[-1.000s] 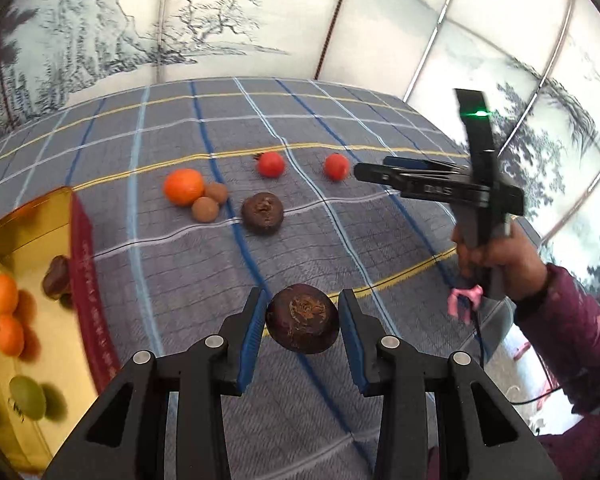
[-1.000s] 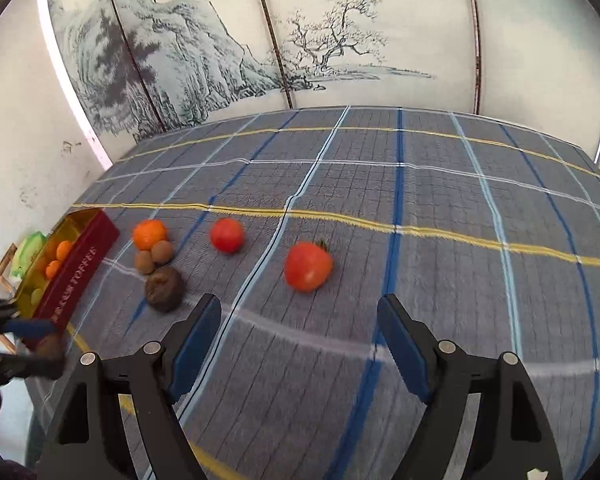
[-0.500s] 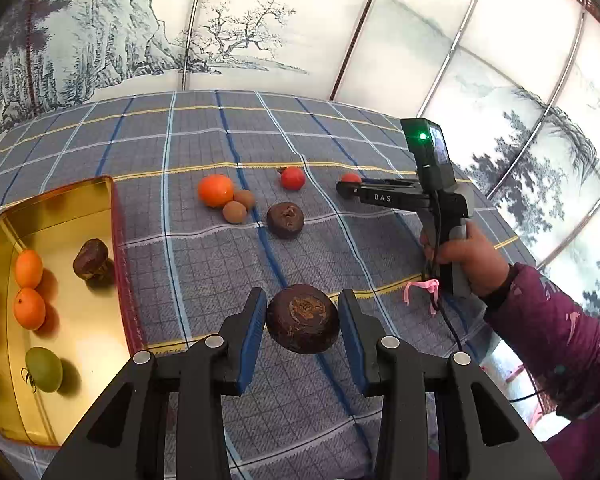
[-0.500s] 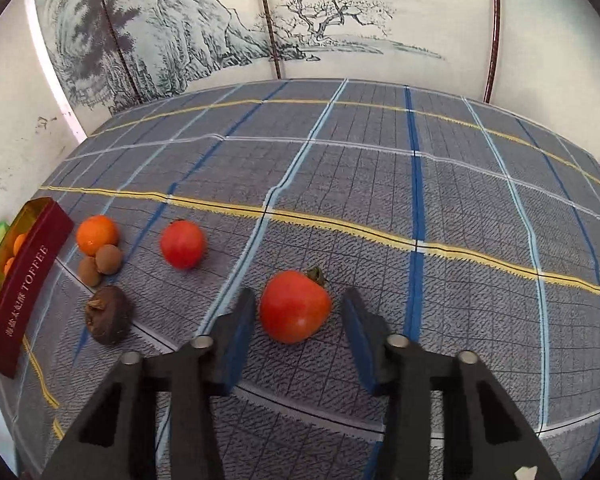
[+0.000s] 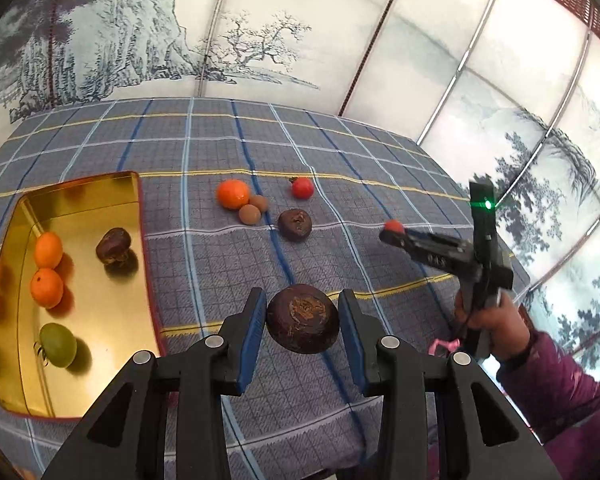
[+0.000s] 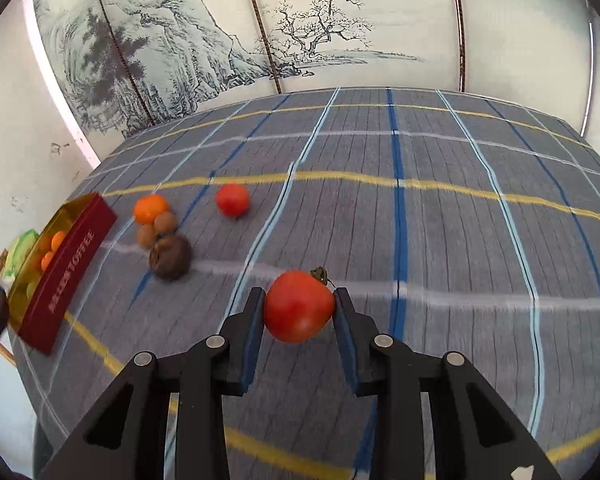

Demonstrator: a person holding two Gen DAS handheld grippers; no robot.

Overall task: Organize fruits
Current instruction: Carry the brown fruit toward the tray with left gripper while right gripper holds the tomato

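Nearest the left wrist camera, the left gripper (image 5: 303,322) is clenched on a dark brown, wrinkled round fruit (image 5: 302,319), its blue pads pressing both sides and the fruit carried clear above the plaid tablecloth (image 5: 204,264). In the right wrist view the right gripper (image 6: 299,312) is likewise clamped, on a red tomato (image 6: 298,306) with a small green stem at its upper right; its jaws have just been closing and the tomato sits squeezed between the pads. From the left camera this same gripper shows at the right, held by a person's hand (image 5: 488,322) in a purple sleeve (image 5: 560,376), the tomato only a small red spot at its tip. To the left lies a gold tin tray (image 5: 80,192) with red outer walls, holding two oranges (image 5: 46,268), a green fruit (image 5: 58,345) and another dark brown fruit (image 5: 113,245), all apart from one another. Farther out on the cloth sit a second dark wrinkled fruit (image 5: 295,224), two small tan round fruits (image 5: 254,209) touching each other, an orange (image 5: 233,194) just beside them, and another red tomato (image 5: 302,187) a little to the right. The right view is blurred, so whether the dark fruit touches the tan ones is hard to say. Behind the table stand screen panels (image 5: 260,40) painted with mountains and bare trees
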